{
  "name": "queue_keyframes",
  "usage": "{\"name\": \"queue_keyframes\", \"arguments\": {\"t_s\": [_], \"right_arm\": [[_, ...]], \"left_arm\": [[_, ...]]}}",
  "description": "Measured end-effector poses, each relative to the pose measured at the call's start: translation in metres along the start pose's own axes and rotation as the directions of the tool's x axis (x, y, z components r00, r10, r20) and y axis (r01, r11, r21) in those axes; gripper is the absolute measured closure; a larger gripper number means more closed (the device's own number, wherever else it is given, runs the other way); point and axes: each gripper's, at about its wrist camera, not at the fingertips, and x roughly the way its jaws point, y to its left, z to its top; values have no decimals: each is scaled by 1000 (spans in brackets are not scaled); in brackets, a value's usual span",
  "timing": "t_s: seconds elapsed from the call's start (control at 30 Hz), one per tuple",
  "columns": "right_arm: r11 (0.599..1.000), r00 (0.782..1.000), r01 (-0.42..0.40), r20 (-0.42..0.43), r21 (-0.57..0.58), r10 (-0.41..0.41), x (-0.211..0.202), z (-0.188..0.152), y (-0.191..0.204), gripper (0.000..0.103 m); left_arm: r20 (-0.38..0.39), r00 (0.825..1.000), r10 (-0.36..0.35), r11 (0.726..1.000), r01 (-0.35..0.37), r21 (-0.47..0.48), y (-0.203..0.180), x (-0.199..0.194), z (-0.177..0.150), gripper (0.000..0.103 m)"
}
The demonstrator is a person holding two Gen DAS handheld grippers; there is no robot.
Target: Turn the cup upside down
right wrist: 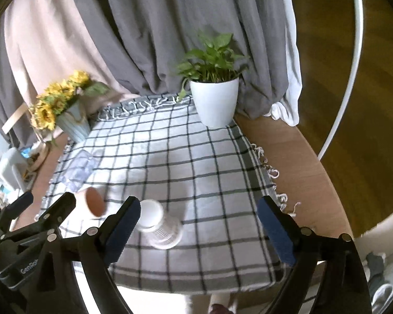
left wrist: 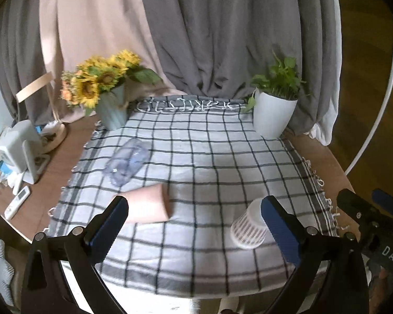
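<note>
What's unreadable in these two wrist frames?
- Left wrist: white cup, right side hidden by the left claw finger; upright or inverted unclear.
- Left wrist: pink cup, base behind the other finger.
- Both views: clear cup, motion-blurred, shape vague.
- Right wrist: right claw finger overlaps the white cup's edge.

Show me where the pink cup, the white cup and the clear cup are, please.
pink cup [left wrist: 149,204], left wrist view, on its side wall.
white cup [right wrist: 161,225], right wrist view, on its ribbed side.
clear cup [left wrist: 127,163], left wrist view, on its see-through wall.
</note>
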Motion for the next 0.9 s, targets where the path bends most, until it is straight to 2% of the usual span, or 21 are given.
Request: {"name": "queue_keyframes", "arguments": {"t_s": [0.23,0.47,0.6,0.7,0.9], "right_arm": [[1000,999,-11,43,0,11,-48,-37,33,12],[1000,998,11,62,1,-11,-84,-69,51,11],[1000,998,22,67,4,-23,-97,-79,56,11],[1000,996,27,82,-12,-26,-106,-85,58,11],[999,995,27,100,-41,-23,-118,-86,62,11]], "left_arm": [[23,1000,7,1000,-7,7,33,-47,-27,0],[30,999,12,999,-13,46,44,-77,-46,0],[33,999,8,999,-10,49,48,-87,-53,0],[51,998,30,998,-33,46,49,-93,-57,0],[54,998,31,999,-33,27,52,-104,-63,0]]}}
